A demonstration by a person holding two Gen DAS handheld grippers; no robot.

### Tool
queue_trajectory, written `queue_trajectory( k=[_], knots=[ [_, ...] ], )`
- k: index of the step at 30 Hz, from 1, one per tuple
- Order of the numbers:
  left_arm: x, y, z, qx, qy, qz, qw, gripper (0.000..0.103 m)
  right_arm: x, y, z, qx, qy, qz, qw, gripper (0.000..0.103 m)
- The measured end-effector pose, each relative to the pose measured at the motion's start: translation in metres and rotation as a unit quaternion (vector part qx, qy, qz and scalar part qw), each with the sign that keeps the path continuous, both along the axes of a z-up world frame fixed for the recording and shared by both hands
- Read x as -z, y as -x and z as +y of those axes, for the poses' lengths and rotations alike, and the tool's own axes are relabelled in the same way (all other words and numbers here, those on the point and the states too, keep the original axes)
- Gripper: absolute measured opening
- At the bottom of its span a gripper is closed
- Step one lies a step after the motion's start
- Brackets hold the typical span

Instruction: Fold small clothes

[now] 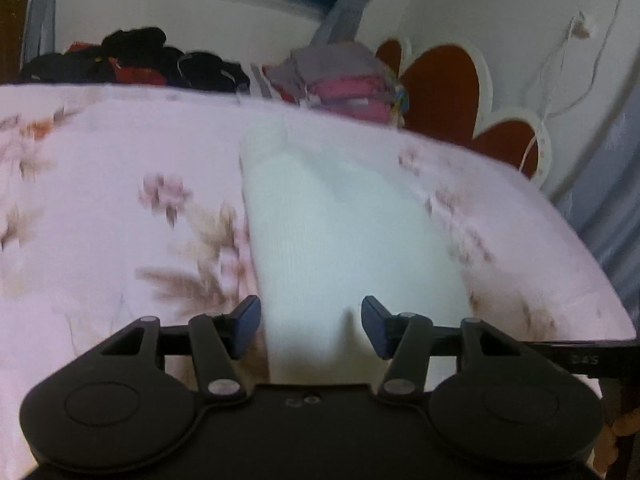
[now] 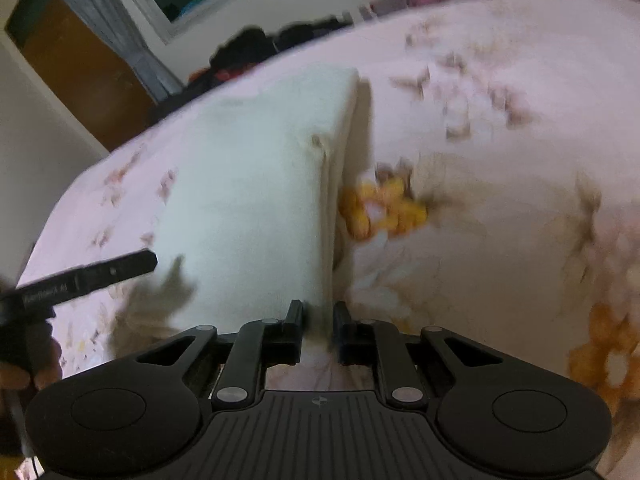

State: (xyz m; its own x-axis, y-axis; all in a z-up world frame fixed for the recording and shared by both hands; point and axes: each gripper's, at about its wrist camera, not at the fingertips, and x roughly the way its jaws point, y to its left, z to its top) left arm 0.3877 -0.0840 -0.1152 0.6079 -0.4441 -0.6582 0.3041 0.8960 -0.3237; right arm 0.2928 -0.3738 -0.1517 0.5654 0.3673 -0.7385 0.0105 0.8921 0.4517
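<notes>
Your right gripper (image 2: 319, 330) pinches the white garment's (image 2: 256, 200) near edge; your left gripper (image 1: 310, 326) hangs half-open, empty, over its near end; the garment's long axis runs away toward the bed's (image 1: 100, 200) far edge.

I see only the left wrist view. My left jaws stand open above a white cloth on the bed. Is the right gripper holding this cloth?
Observer: Yes, the right gripper is shut on the near edge of the white cloth.
Operator: Is the cloth a single layer there?
Observer: No, several layers seem stacked along its right side, so it looks already folded.
Operator: What lies beside that side?
Observer: An orange flower print on the bedsheet.
</notes>
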Motion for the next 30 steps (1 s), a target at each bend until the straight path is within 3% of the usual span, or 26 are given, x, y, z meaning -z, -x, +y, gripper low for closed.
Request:
queue_trajectory(
  k=[5,11,15,19,24,30],
  knots=[
    [-0.011,-0.037,-0.008,-0.032,0.012,-0.018,0.9993,0.054,-0.036,-0.034,0.006,0.014,0.042,-0.079,0.996,0.014],
    [-0.008,-0.086,-0.033,-0.021,-0.003,-0.047,0.9987,0.047,-0.037,-0.096,0.026,0.032,0.049,-0.12,0.991,0.014],
    [-0.001,-0.107,-0.044,-0.009,0.004,-0.044,0.999,0.038,-0.021,-0.136,0.039,0.035,0.059,-0.116,0.991,0.014],
    [0.011,-0.115,-0.053,0.022,-0.006,-0.042,0.9989,0.037,-0.003,-0.159,0.043,0.045,0.075,-0.107,0.99,0.014],
    [0.031,-0.121,-0.05,0.019,-0.016,-0.028,0.9993,0.037,0.03,-0.172,0.044,0.032,0.117,-0.08,0.989,0.014],
    [0.019,-0.13,-0.051,0.0,-0.007,-0.035,0.9994,0.04,0.019,-0.177,0.043,0.03,0.116,-0.106,0.987,0.015]
  ],
)
